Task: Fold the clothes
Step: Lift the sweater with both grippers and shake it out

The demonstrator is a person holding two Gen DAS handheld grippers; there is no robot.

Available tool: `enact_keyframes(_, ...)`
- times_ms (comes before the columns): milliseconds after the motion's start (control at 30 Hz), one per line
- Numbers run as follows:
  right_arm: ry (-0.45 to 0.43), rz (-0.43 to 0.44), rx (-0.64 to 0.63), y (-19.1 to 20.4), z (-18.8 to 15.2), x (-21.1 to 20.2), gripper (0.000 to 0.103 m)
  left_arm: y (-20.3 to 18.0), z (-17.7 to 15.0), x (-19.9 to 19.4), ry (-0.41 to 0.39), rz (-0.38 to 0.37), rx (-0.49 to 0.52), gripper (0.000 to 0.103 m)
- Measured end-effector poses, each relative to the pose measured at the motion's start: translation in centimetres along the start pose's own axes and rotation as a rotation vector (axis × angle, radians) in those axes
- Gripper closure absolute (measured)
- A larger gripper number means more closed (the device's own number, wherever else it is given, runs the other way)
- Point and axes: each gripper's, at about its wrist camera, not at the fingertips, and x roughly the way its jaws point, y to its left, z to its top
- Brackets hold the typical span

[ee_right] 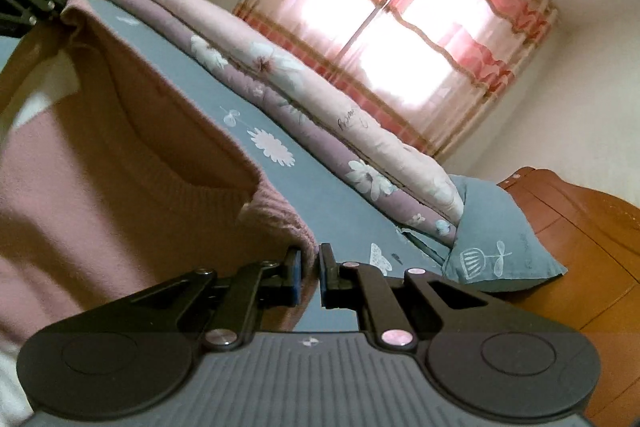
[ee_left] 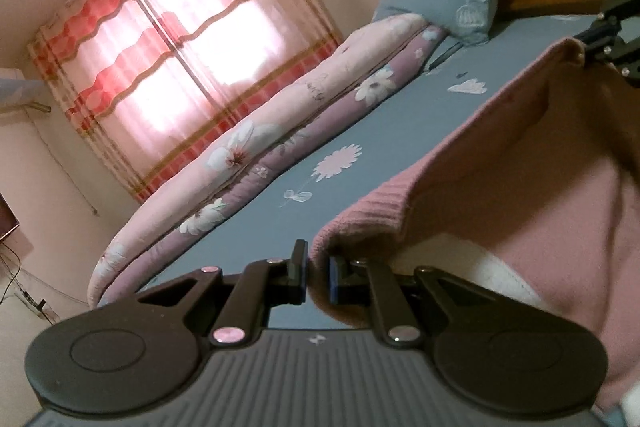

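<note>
I see my left gripper and right gripper each clamped on the ribbed hem of the pink sweater, above the blue bedsheet.

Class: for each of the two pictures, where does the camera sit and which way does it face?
Left wrist: on the left hand-held gripper, facing across the bed to the curtains; shut on the pink sweater.
Right wrist: on the right hand-held gripper, same way; its own fingers show.
Shared: sweater, quilt, pillow.
</note>
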Motion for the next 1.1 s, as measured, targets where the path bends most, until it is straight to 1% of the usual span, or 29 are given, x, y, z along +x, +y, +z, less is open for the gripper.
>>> enact_keyframes(133,0.065,0.005,-0.009,0.1,0.9,4.5,0.093,0.1,0.6,4.1,0.041,0.000,0.012,0.090)
enact_keyframes(267,0.110,-0.023,-0.041,0.6,1.2,8.8,0.093,-0.8,0.8,7.9,0.067,0.008,0.026,0.090)
enact_keyframes(433,0.144,-0.111,-0.079,1.0,2.0,14.3,0.093,-1.5,1.1,12.2,0.093,0.024,0.009,0.088)
enact_keyframes(500,0.146,-0.142,-0.063,1.1,2.8,16.0,0.093,-1.5,1.6,13.8,0.095,0.048,-0.007,0.088)
enact_keyframes(600,0.155,-0.176,-0.015,1.1,3.4,18.5,0.093,-1.5,1.8,16.2,0.107,0.079,-0.059,0.088)
enact_keyframes(733,0.183,-0.194,-0.027,3.1,2.3,21.8,0.093,-2.7,0.7,19.3,0.129,0.139,-0.075,0.087)
enact_keyframes(767,0.192,-0.197,-0.033,3.7,1.9,22.5,0.093,-3.0,0.3,20.1,0.142,0.139,-0.079,0.087)
enact_keyframes(833,0.208,-0.193,-0.025,4.2,1.4,24.0,0.093,-3.3,-0.2,21.7,0.167,0.129,-0.098,0.087)
enact_keyframes(933,0.235,-0.182,0.015,4.2,1.2,25.7,0.092,-3.5,-0.4,23.4,0.187,0.094,-0.112,0.087)
enact_keyframes(1100,0.320,-0.085,0.090,4.1,-0.3,28.0,0.092,-4.5,-2.6,26.2,0.294,-0.036,-0.167,0.086)
